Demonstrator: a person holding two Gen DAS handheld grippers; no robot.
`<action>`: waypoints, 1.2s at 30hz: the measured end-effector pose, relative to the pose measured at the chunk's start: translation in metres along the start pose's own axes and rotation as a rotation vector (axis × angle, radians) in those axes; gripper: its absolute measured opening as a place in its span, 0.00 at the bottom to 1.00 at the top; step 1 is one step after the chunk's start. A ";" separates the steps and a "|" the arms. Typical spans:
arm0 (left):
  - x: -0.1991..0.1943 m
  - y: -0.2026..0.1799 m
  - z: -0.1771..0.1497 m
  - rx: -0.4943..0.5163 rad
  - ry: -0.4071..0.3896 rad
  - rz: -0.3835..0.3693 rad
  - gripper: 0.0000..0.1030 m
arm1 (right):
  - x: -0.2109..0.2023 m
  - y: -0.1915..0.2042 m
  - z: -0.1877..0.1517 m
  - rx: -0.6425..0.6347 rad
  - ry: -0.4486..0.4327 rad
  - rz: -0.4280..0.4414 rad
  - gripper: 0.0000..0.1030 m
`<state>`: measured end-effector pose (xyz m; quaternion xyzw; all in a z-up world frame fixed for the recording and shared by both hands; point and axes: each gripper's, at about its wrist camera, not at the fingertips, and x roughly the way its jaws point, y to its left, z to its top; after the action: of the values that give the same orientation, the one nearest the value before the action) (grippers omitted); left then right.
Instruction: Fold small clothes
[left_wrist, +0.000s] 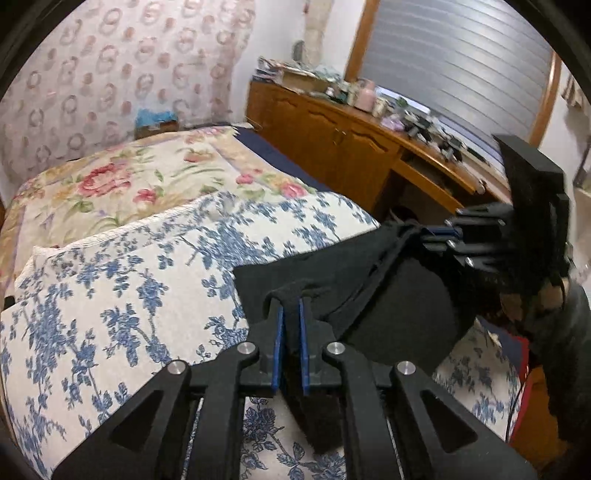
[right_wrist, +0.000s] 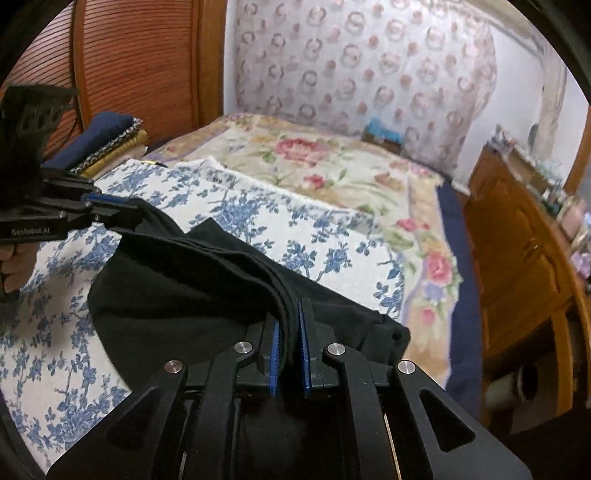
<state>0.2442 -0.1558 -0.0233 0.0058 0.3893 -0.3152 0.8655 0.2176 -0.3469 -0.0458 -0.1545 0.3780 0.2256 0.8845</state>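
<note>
Left wrist view: black garment (left_wrist: 388, 295) hangs bunched, layered edges showing.

Soft dim indoor light, slight motion blur, fisheye bending, dark vignetted corners

Your left gripper (left_wrist: 290, 306) points downward with its jaws pinched on black cloth (left_wrist: 388, 295). Your right gripper (right_wrist: 291, 314) also tilts down, clamped on the same cloth. Your two hands are held apart, facing inward.

Clutter (left_wrist: 399, 107) on the wooden dresser (left_wrist: 332, 136) is too blurred to identify.
</note>
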 end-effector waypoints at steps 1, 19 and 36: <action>-0.001 0.001 0.000 0.007 0.000 0.003 0.14 | 0.003 -0.003 0.000 0.004 0.006 0.013 0.05; 0.022 0.009 0.003 0.034 0.064 0.026 0.46 | -0.007 -0.059 0.036 0.084 -0.040 -0.044 0.12; 0.004 0.014 0.001 0.016 0.003 0.039 0.46 | -0.058 -0.009 -0.036 0.139 -0.005 -0.067 0.38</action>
<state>0.2548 -0.1469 -0.0281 0.0208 0.3880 -0.3013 0.8708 0.1651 -0.3873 -0.0260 -0.1047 0.3853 0.1693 0.9011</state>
